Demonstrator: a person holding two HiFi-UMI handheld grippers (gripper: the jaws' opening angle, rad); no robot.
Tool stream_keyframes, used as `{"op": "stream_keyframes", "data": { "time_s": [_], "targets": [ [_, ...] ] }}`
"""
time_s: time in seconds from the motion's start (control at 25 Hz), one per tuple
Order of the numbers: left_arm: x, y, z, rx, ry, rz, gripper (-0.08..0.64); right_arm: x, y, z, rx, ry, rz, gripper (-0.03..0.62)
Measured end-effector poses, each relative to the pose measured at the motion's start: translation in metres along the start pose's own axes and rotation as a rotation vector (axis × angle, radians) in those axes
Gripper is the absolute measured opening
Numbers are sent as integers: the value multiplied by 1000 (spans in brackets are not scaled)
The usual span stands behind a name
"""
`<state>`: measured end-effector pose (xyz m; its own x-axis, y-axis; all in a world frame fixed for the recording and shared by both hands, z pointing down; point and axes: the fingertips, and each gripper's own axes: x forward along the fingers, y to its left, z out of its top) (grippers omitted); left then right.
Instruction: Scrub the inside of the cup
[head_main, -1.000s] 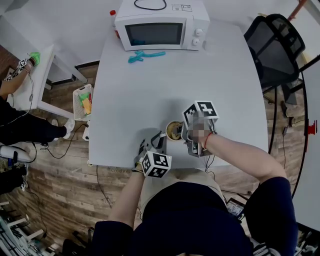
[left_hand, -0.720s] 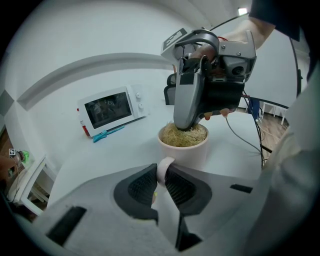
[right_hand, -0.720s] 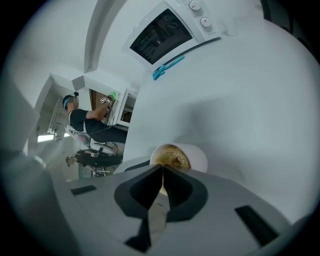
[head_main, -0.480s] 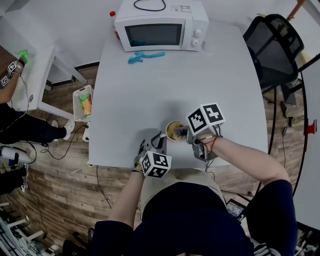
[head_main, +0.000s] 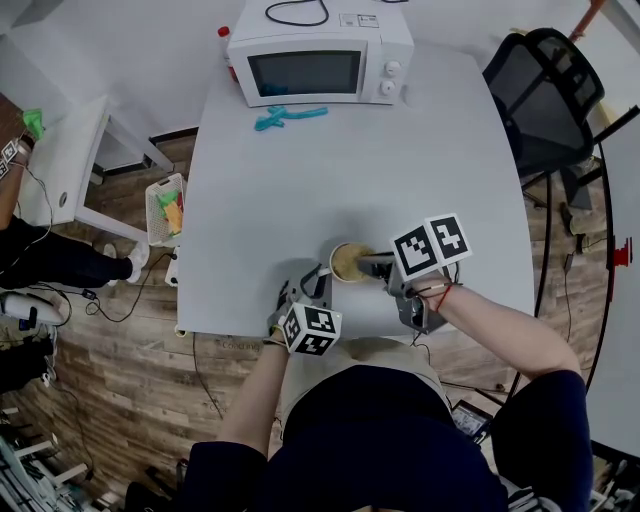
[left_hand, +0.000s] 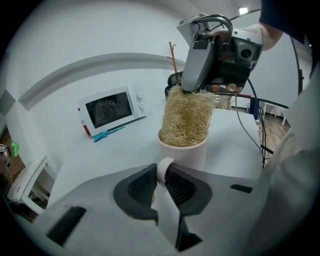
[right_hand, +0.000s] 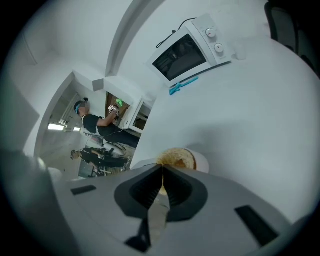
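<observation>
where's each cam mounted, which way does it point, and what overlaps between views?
Head view: on the person's head, looking steeply down at the table; shows both forearms, torso, left gripper, right gripper.
Left gripper view: on the left gripper, looking along jaws clamped on the cup handle; the right gripper holding the scrubber also shows.
Right gripper view: on the right gripper, looking along shut jaws into the cup; only its own jaws show.
Shared: cup, scrubber and microwave appear in all three.

open across the pale grey tabletop (head_main: 300, 190) beyond the white ceramic cup (left_hand: 185, 154); blocked at the far edge by boxy white microwave (head_main: 320, 52) and teal plastic tool (head_main: 290, 114); black mesh chair (head_main: 555, 95) just off the far right corner.
</observation>
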<state>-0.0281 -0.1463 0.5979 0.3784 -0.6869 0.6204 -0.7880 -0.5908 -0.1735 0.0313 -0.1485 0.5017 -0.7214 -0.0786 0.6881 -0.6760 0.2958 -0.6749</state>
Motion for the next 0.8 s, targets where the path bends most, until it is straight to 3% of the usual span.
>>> {"op": "stream_keyframes", "data": {
  "time_s": [0.56, 0.8],
  "targets": [
    [-2, 0, -3, -63, 5, -14, 57, -44, 18, -3, -32, -175, 53, 31],
    [-6, 0, -6, -134, 8, -22, 56, -55, 21, -33, -66, -161, 63, 31]
  ]
}}
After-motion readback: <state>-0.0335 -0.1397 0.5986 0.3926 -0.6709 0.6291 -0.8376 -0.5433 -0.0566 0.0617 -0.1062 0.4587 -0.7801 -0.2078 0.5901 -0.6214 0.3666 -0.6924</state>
